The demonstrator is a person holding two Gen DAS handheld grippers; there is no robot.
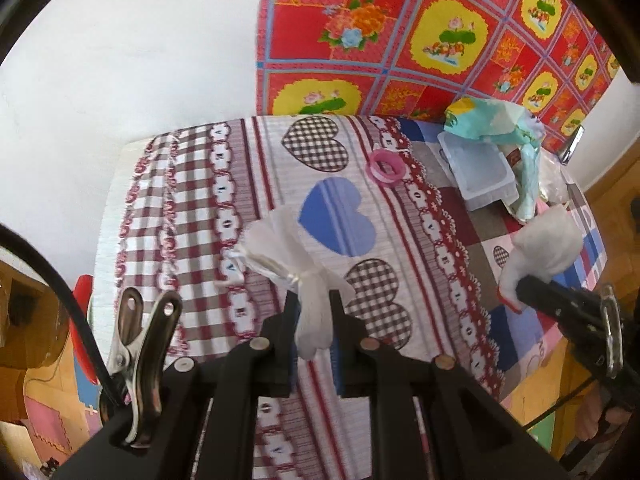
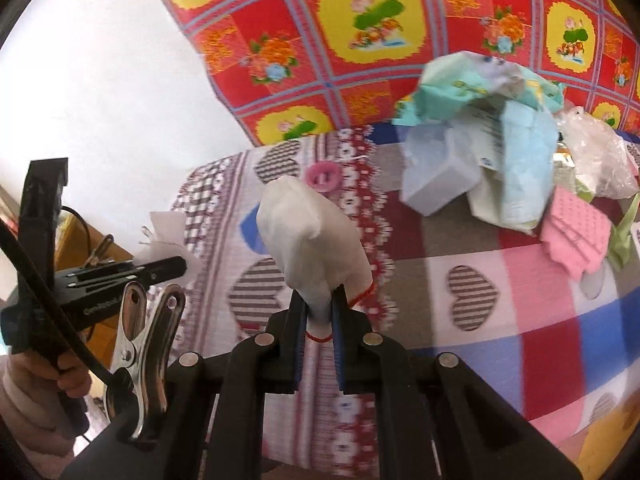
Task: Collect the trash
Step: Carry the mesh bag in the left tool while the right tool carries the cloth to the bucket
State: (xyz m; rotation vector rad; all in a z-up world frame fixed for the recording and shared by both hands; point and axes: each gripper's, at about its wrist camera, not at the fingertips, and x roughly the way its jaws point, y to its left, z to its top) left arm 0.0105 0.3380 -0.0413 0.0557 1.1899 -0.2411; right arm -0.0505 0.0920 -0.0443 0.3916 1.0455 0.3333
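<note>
My left gripper (image 1: 314, 300) is shut on a crumpled white tissue (image 1: 280, 248), held above the patterned bedspread (image 1: 224, 184). In the right wrist view my right gripper (image 2: 319, 300) is shut on the neck of a white wad (image 2: 308, 232) tied with a red thread. The same wad (image 1: 548, 248) shows at the right of the left wrist view, pinched in the right gripper (image 1: 520, 288). At the left of the right wrist view the left gripper (image 2: 182, 268) holds its tissue (image 2: 168, 236). Both pieces hang clear of the cloth.
A trash pile lies at the far right: a white plastic tray (image 1: 476, 168), teal wrappers (image 2: 480, 92), a clear bag (image 2: 596, 160) and a pink cloth (image 2: 576, 240). A pink ring (image 1: 386, 168) rests mid-cloth. A red floral sheet (image 1: 400, 40) hangs behind. The bedspread's edge drops off at the left.
</note>
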